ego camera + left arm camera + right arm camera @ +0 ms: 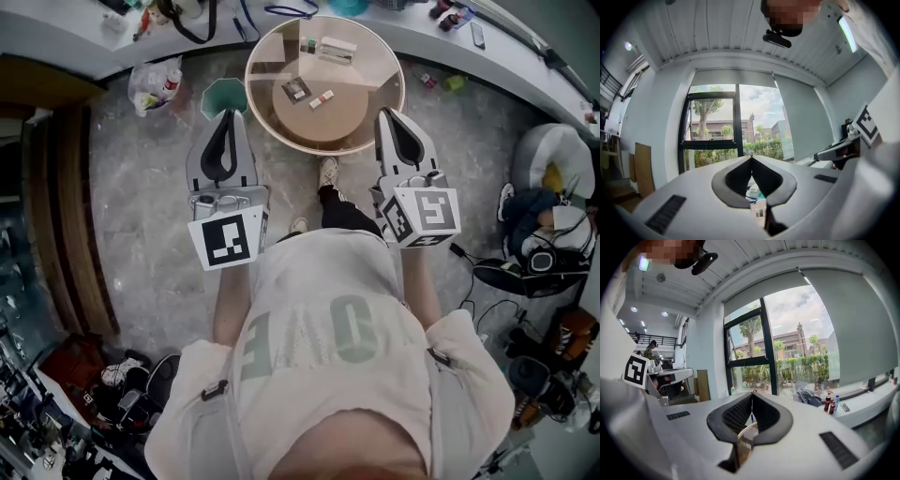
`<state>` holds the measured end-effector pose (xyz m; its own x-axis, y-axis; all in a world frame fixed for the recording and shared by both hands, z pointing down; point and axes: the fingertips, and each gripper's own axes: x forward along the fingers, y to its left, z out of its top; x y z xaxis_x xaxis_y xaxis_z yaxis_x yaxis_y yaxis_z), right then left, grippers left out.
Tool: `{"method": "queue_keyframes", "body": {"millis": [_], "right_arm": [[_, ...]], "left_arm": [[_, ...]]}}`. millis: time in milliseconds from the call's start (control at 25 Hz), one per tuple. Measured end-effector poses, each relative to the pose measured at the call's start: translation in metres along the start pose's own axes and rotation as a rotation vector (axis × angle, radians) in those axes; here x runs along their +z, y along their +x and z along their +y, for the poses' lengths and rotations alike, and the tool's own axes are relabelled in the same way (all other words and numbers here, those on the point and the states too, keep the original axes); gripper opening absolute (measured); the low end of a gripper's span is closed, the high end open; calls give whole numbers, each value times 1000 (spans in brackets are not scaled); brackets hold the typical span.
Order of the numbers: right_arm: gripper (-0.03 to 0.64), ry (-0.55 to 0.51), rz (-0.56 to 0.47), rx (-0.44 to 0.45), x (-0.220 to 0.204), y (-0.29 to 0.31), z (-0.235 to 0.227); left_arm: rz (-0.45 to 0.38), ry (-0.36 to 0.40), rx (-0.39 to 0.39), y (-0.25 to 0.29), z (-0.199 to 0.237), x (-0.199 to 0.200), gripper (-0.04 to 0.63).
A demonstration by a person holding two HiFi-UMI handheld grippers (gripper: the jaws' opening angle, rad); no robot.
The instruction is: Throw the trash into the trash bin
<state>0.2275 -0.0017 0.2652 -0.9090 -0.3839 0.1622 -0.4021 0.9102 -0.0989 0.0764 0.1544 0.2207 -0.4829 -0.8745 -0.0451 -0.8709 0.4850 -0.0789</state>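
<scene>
In the head view a round glass-topped table [375, 112] stands just ahead of me. On it lie a dark packet [296, 90], a small red and white wrapper [322, 98] and a clear box [337, 49]. A green trash bin [223, 97] stands on the floor at the table's left edge. My left gripper [232, 114] points at the bin, jaws shut and empty. My right gripper [384, 113] reaches the table's right rim, also shut and empty. In each gripper view the tips of the left gripper [751, 157] and the right gripper [753, 393] meet with nothing between them.
A plastic bag of rubbish [155, 84] lies on the floor left of the bin. A cluttered counter [75, 42] curves along the back. Cables, headphones [539, 258] and bags crowd the floor at right, shoes [122, 375] at lower left. Windows fill both gripper views.
</scene>
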Motion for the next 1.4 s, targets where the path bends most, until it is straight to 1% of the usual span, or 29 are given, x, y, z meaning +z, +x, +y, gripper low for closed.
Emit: {"method": "queue_keyframes", "body": {"millis": [160, 280, 360, 480, 680, 880, 1160, 1280, 1400], "right_arm": [[14, -16, -43, 4, 25, 37, -39], [15, -14, -55, 6, 36, 54, -71], [14, -7, -50, 14, 35, 65, -89], [15, 19, -28, 39, 27, 82, -103], [14, 31, 4, 85, 20, 108, -107], [14, 23, 5, 110, 23, 131, -98], [15, 10, -47, 116, 40, 154, -96], [15, 12, -72, 116, 49, 165, -93], [15, 19, -67, 119, 47, 175, -92]], "left_arm": [[-4, -32, 21, 51, 1, 2, 11], [7, -79, 25, 85, -10, 1, 11], [24, -83, 18, 107, -20, -2, 11], [49, -88, 9, 130, -31, -6, 11], [58, -71, 1, 152, -38, -5, 12], [54, -120, 5, 174, -26, -15, 11], [-48, -80, -23, 206, -19, 15, 11], [-65, -65, -8, 213, -9, 21, 11], [-55, -87, 5, 218, 1, 15, 12]]}}
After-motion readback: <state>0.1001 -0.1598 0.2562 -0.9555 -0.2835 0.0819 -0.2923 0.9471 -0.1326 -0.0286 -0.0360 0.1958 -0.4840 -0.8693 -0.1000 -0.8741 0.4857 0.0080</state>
